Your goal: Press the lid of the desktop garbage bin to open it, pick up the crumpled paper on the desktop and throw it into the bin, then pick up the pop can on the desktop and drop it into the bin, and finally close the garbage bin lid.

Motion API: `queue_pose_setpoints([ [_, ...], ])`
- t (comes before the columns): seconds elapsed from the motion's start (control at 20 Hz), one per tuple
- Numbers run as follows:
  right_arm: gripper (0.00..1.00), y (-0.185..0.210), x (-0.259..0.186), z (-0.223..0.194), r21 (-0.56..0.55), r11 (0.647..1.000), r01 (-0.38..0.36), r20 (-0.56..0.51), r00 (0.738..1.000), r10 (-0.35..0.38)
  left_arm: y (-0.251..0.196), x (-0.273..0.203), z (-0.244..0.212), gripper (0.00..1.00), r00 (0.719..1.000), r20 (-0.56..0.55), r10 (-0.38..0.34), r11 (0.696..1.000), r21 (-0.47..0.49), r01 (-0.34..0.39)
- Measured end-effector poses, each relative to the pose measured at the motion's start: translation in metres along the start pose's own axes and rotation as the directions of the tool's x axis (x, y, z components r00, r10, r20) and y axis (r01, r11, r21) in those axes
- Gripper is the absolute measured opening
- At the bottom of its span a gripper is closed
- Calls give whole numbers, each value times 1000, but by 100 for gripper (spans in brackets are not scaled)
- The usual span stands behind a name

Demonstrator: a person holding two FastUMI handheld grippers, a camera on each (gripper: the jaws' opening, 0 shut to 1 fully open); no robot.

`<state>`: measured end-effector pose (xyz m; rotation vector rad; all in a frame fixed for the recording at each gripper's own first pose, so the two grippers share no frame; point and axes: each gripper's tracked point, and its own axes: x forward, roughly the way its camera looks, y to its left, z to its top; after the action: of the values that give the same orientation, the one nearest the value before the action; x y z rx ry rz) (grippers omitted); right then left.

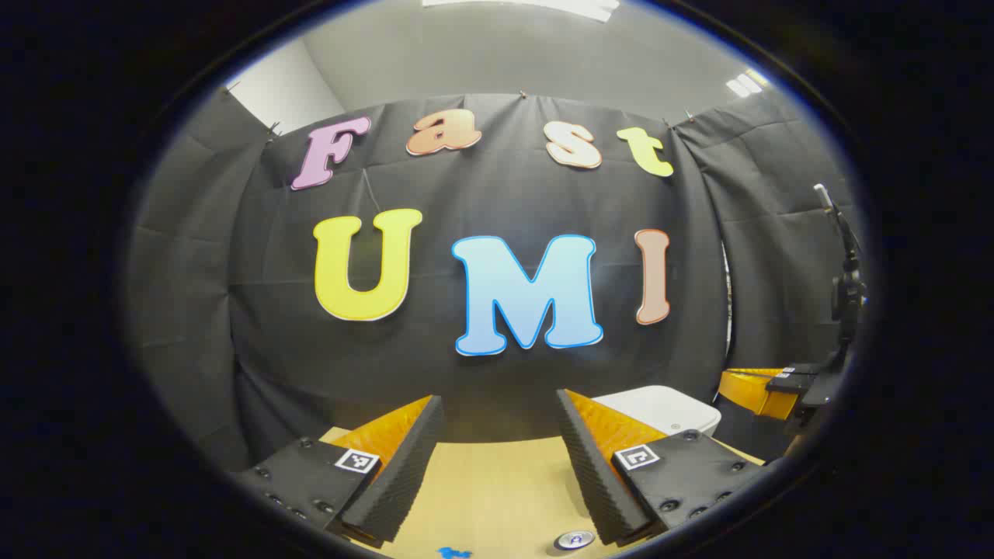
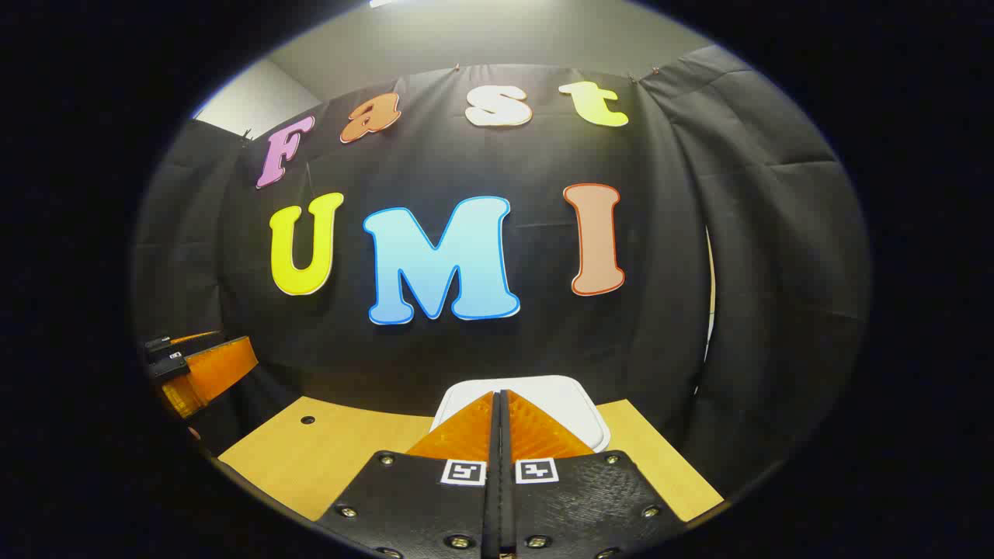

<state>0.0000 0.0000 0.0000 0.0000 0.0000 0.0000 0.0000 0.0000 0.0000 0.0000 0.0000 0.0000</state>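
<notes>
Both views sit low over the desk (image 1: 497, 481), facing the far cloth wall (image 2: 481, 341); right gripper view sits rightward, nearer. Shared: wall, desk, bin lid (image 2: 571, 404).

We are in a recording booth, not a lived-in room: black cloth (image 1: 497, 194) is pinned up as walls on three sides around a bare light-wood tabletop (image 2: 349, 450). Above the cloth we see plain pale walls (image 1: 287, 89) and ceiling lights (image 1: 747, 82), as in an office or lab.
</notes>
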Motion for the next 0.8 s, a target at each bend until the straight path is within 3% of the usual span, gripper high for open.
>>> queue_pose_setpoints([
  [0.8,0,-4,9,-8,20,1000,-6,-32,999,7,-4,-2,2,94,1000,-2,7,1000,0,-7],
])
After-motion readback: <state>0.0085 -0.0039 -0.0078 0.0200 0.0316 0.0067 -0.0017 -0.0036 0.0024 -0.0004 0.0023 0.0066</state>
